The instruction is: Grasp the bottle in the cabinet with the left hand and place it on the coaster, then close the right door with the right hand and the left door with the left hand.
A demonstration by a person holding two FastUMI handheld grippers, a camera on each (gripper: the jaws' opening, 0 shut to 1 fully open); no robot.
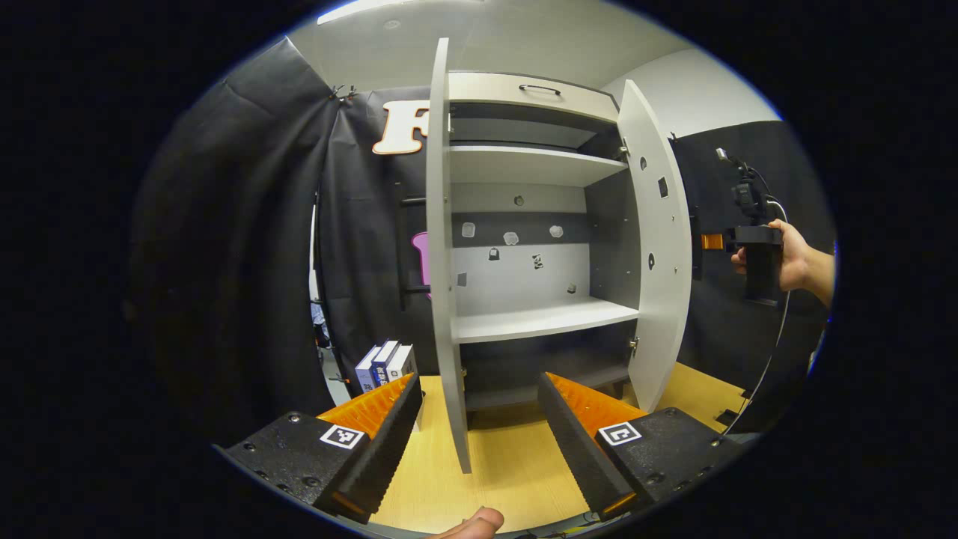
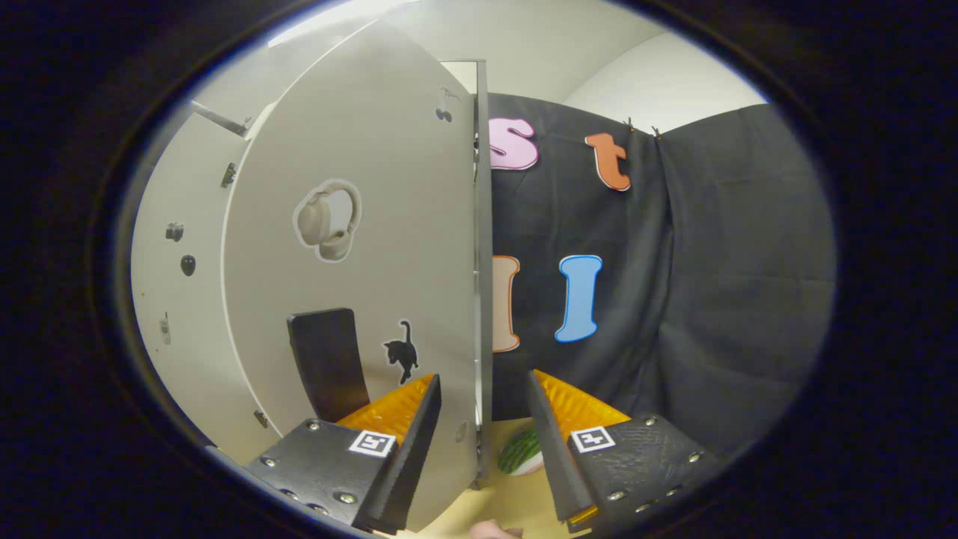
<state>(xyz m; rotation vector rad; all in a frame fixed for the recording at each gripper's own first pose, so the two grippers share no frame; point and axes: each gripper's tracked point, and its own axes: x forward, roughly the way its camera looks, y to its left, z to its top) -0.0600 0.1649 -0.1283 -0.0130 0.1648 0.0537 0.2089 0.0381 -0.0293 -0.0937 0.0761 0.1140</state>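
Fingers of the left gripper [image 1: 479, 442] are spread apart, empty, the edge of the cabinet's left door [image 1: 443, 284] standing between them over the wooden tabletop [image 1: 516, 464]. Right gripper [image 2: 479, 442] fingers are likewise apart, straddling the edge of the right door [image 2: 374, 247] without pressing on it. Cabinet [image 1: 531, 224] shelves sit bare, both doors swung open. In the left gripper view a hand [image 1: 793, 258] holds the other gripper beyond the right door. Bottle: location cannot be told.
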